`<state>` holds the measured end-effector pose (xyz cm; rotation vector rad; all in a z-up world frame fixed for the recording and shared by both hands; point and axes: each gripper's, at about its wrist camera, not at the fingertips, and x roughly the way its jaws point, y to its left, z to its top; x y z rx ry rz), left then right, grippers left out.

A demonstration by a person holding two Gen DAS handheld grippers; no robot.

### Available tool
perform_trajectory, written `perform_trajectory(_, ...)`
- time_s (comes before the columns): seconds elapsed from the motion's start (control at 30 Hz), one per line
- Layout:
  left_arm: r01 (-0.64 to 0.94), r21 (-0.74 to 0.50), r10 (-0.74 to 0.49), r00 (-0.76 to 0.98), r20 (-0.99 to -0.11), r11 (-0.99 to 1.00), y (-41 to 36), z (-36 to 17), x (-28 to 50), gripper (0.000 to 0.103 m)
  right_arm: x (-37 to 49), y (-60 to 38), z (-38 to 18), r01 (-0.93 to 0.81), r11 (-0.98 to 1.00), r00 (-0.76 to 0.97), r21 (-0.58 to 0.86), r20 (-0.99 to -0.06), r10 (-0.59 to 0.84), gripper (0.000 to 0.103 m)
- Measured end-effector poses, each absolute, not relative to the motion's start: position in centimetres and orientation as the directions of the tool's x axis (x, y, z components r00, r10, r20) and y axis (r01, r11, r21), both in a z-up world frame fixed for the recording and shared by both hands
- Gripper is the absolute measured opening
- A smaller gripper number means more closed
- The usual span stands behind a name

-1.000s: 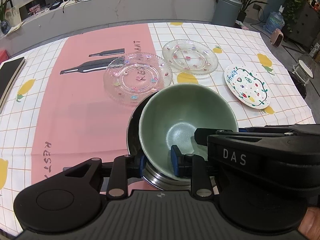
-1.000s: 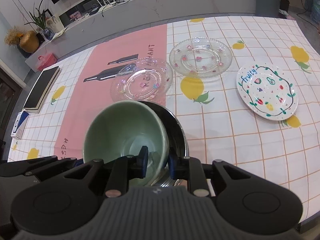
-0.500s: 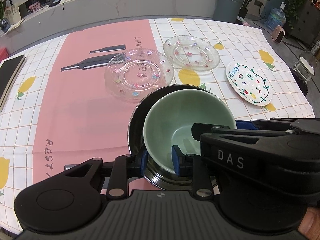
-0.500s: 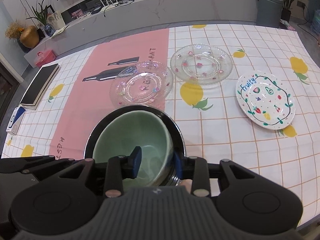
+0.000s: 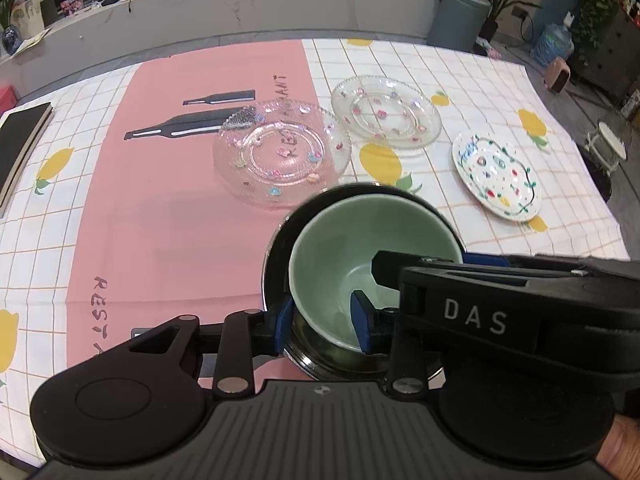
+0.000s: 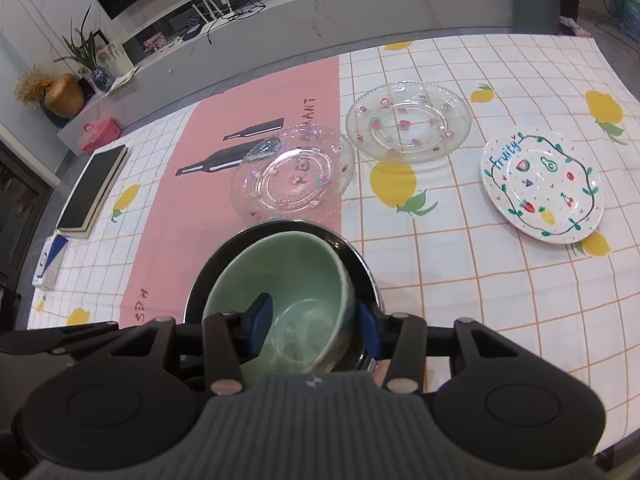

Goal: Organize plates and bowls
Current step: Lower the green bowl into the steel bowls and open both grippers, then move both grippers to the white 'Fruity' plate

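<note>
A green bowl (image 5: pixel 360 248) (image 6: pixel 280 280) sits inside a dark metal bowl (image 5: pixel 280 248) (image 6: pixel 360 268) near the table's front edge. My left gripper (image 5: pixel 322 316) is open, its fingers astride the green bowl's near wall. My right gripper (image 6: pixel 314 328) is open too, wide astride the same bowl's rim. Two clear glass plates (image 5: pixel 280 156) (image 5: pixel 386 112) and a white fruit-painted plate (image 5: pixel 496 176) lie beyond; they show in the right wrist view too: (image 6: pixel 294 172), (image 6: pixel 408 120), (image 6: pixel 542 184).
A checked lemon tablecloth (image 6: pixel 480 280) with a pink strip (image 5: pixel 160 220) covers the table. A black book (image 6: pixel 94 188) lies at the left edge. A grey counter (image 5: pixel 240 8) and a bin (image 5: pixel 460 20) stand behind the table.
The green bowl has come down and settled inside the dark metal bowl. Both grippers' jaws have spread apart from its walls.
</note>
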<state>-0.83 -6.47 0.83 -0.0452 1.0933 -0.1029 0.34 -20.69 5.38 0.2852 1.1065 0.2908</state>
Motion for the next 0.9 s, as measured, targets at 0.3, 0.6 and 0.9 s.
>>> perform_trajectory(0.3,0.046,-0.107,-0.116,0.5,-0.858,0.993,-6.1,2.0,-1.0,0.051,0.4,-21.5,6.2,-0.074,0.909,0.452,0.411,-0.798,0.398,0.048)
perform_trajectory(0.6,0.035,-0.104,-0.106,0.547,-0.831,0.994,-5.5,3.0,-1.2,0.062,0.2,-22.2,7.0,-0.07,0.9,0.491,0.431,-0.77,0.407,0.048)
perform_trajectory(0.9,0.034,-0.116,-0.115,0.563,-0.819,0.993,-4.7,3.5,-1.3,0.062,0.1,-22.6,7.4,-0.072,0.897,0.5,0.437,-0.762,0.412,0.049)
